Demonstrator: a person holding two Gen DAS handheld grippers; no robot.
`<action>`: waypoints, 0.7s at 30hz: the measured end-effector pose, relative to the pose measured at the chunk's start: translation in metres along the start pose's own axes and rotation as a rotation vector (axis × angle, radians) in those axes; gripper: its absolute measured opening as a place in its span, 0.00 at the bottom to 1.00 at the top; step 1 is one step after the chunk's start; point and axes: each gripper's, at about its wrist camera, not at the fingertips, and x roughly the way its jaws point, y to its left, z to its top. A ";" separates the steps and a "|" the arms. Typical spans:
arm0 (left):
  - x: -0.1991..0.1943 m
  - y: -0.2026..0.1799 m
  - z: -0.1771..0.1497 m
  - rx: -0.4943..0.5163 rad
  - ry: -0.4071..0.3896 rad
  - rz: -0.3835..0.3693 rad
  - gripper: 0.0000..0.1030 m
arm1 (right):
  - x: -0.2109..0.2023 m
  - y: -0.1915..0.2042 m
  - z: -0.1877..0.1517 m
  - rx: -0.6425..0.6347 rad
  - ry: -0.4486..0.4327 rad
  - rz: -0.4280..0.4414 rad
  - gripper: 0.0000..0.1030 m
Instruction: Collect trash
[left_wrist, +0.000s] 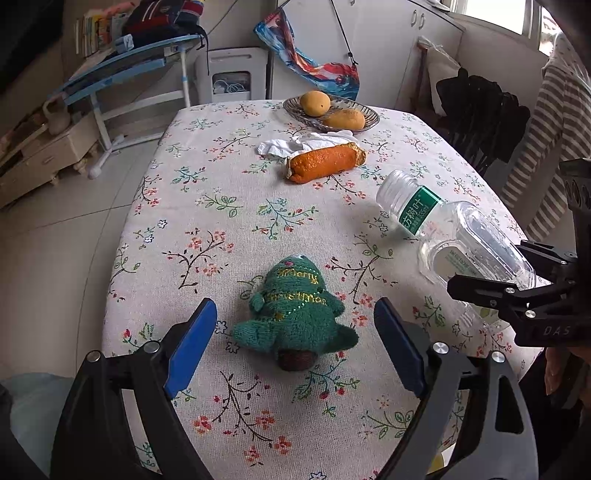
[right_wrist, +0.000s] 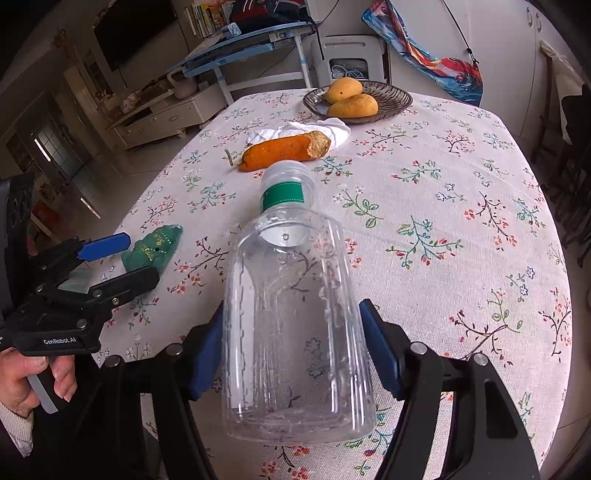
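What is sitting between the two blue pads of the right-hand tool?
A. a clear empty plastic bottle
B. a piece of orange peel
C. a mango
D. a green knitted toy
A. The right wrist view shows the clear plastic bottle clamped between the blue pads of the right gripper, while the orange peel and the green toy lie on the table.
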 end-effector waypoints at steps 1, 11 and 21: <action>0.000 0.000 0.000 0.000 0.001 -0.001 0.81 | 0.000 0.000 0.000 0.000 0.000 0.000 0.66; 0.002 0.004 0.001 -0.030 0.010 -0.020 0.81 | 0.003 -0.002 0.000 0.001 0.012 -0.008 0.57; 0.007 0.008 -0.003 -0.049 0.038 -0.023 0.81 | -0.001 0.002 -0.001 -0.017 -0.020 -0.020 0.55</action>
